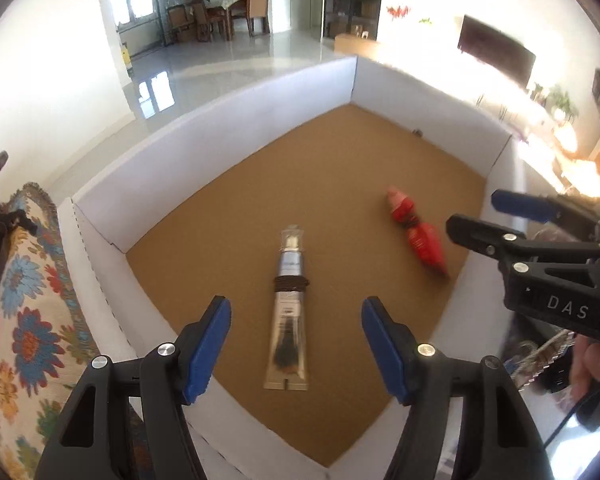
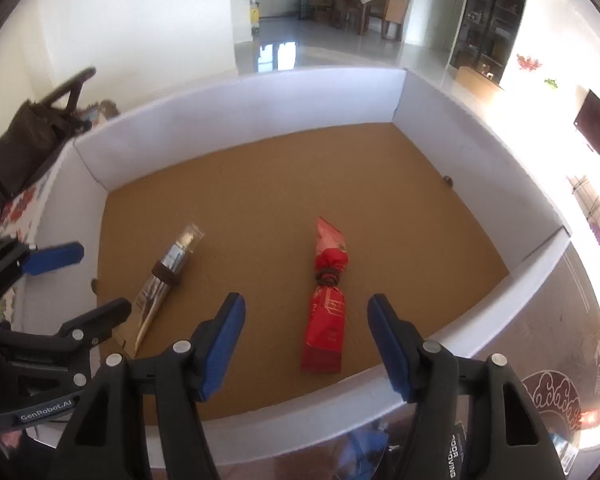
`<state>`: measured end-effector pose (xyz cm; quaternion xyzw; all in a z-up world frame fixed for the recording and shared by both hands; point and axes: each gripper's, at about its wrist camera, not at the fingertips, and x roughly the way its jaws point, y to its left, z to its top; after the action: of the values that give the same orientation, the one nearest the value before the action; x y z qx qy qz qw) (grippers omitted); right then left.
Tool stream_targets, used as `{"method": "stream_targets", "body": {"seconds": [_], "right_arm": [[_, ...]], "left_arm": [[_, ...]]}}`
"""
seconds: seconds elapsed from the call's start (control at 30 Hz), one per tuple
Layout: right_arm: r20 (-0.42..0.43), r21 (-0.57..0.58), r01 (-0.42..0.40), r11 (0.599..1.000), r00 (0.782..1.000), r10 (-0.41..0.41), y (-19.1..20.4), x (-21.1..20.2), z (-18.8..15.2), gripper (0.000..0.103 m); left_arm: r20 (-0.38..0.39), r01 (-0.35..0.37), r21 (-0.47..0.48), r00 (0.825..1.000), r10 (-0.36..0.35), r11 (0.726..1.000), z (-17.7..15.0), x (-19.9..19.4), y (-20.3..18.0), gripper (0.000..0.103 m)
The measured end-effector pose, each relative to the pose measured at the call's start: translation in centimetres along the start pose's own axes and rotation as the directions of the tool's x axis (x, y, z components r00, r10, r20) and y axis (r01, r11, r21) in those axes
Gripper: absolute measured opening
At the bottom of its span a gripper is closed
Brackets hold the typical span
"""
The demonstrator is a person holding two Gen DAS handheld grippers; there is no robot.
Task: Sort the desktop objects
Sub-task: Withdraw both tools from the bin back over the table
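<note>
I have both tools spread apart, empty. The left tool (image 1: 296, 344) frames the clear brush packet (image 1: 288, 308) at lower centre; the right tool (image 2: 306, 344) frames the red packet (image 2: 326, 304), both lying in the white-walled box (image 2: 236, 104).

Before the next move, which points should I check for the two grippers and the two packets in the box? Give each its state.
1. Left gripper open, nothing between its fingers: ok.
2. Right gripper open, empty: ok.
3. Clear brush packet lies flat, in line with the left gripper: ok.
4. Red packet lies flat, in line with the right gripper: ok.
5. Packets apart from each other: ok.
6. White box wall intact: ok.
</note>
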<state>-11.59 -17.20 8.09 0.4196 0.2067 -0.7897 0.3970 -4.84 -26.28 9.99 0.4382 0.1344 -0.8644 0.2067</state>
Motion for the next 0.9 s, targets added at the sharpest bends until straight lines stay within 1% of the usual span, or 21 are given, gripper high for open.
{"method": "stream_targets", "body": {"seconds": [0.03,0.07,0.1,0.13,0.17,0.2,0.23,0.3,0.37,0.4,0.43,0.5,0.57,0.6,0.63,0.67,0.7,0.77,0.83,0.9], "right_arm": [[0.040,0.037,-0.026,0.999,0.999,0.025,-0.7,-1.2,-0.1,0.077],[0.080,0.068,-0.038,0.997,0.996,0.033,-1.3,-2.9,-0.6,0.084],[0.114,0.091,-0.038,0.995,0.993,0.028,-1.9,-4.5,-1.2,0.097],[0.137,0.105,-0.036,0.994,0.990,0.022,-2.3,-6.0,-1.9,0.103],[0.153,0.111,-0.030,0.993,0.988,0.013,-2.7,-7.6,-3.1,0.103],[0.167,0.111,-0.016,0.994,0.986,-0.003,-3.0,-9.1,-4.4,0.103],[0.178,0.112,0.008,0.994,0.984,-0.028,-3.4,-10.6,-6.0,0.103],[0.186,0.124,0.073,0.990,0.978,-0.095,-4.0,-13.3,-9.7,0.103],[0.178,0.162,0.134,0.978,0.971,-0.162,-4.7,-15.4,-14.0,0.103],[0.167,0.188,0.159,0.969,0.967,-0.191,-5.3,-16.3,-16.4,0.103],[0.149,0.214,0.185,0.959,0.964,-0.219,-5.7,-16.9,-18.9,0.103],[0.091,0.259,0.234,0.937,0.960,-0.265,-7.0,-17.2,-24.0,0.103],[0.013,0.301,0.266,0.916,0.959,-0.283,-7.8,-16.8,-28.4,0.103],[-0.023,0.320,0.273,0.907,0.959,-0.281,-8.2,-16.4,-30.2,0.103],[-0.057,0.340,0.283,0.897,0.958,-0.280,-8.6,-15.9,-31.8,0.103],[-0.086,0.362,0.293,0.885,0.956,-0.282,-9.1,-15.5,-33.0,0.103],[-0.105,0.380,0.301,0.875,0.954,-0.282,-9.4,-15.0,-34.1,0.103],[-0.123,0.400,0.314,0.861,0.949,-0.289,-9.8,-14.3,-35.5,0.103],[-0.106,0.423,0.309,0.852,0.950,-0.292,-10.3,-14.0,-35.7,0.103],[-0.092,0.428,0.321,0.845,0.945,-0.313,-10.7,-13.9,-35.4,0.103]], "left_arm": [[0.034,0.046,-0.008,0.998,-0.046,0.999,-0.3,-1.5,-0.4,0.068],[0.061,0.097,-0.006,0.993,-0.096,0.995,-0.7,-2.9,-1.0,0.076],[0.085,0.147,0.003,0.985,-0.147,0.989,-1.3,-4.3,-1.7,0.092],[0.109,0.194,0.017,0.975,-0.194,0.981,-2.3,-6.1,-2.5,0.099],[0.131,0.236,0.036,0.962,-0.239,0.971,-3.3,-7.4,-3.4,0.103],[0.140,0.274,0.061,0.950,-0.280,0.960,-4.3,-8.4,-4.4,0.103],[0.129,0.311,0.093,0.938,-0.321,0.946,-5.5,-9.0,-5.5,0.103],[0.066,0.373,0.157,0.920,-0.386,0.915,-8.1,-9.5,-7.9,0.103],[-0.011,0.414,0.206,0.907,-0.420,0.887,-10.8,-8.7,-10.1,0.103],[-0.051,0.417,0.223,0.908,-0.416,0.881,-12.3,-8.5,-11.3,0.103],[-0.088,0.407,0.239,0.913,-0.397,0.882,-13.3,-7.5,-12.1,0.103],[-0.139,0.380,0.257,0.924,-0.355,0.888,-15.9,-6.2,-13.8,0.103],[-0.169,0.349,0.267,0.935,-0.313,0.898,-17.1,-4.7,-14.7,0.103],[-0.176,0.331,0.273,0.940,-0.292,0.903,-18.0,-4.4,-15.3,0.103],[-0.187,0.309,0.280,0.946,-0.264,0.909,-18.1,-3.6,-15.6,0.103],[-0.205,0.294,0.284,0.948,-0.241,0.913,-18.5,-3.1,-16.2,0.103],[-0.215,0.291,0.280,0.948,-0.236,0.915,-18.4,-2.6,-16.5,0.103],[-0.205,0.284,0.280,0.951,-0.232,0.917,-18.7,-2.8,-16.9,0.103],[-0.198,0.259,0.295,0.958,-0.206,0.920,-18.8,-2.1,-17.5,0.103],[-0.213,0.249,0.298,0.958,-0.190,0.922,-18.9,-1.1,-17.9,0.103]]}}
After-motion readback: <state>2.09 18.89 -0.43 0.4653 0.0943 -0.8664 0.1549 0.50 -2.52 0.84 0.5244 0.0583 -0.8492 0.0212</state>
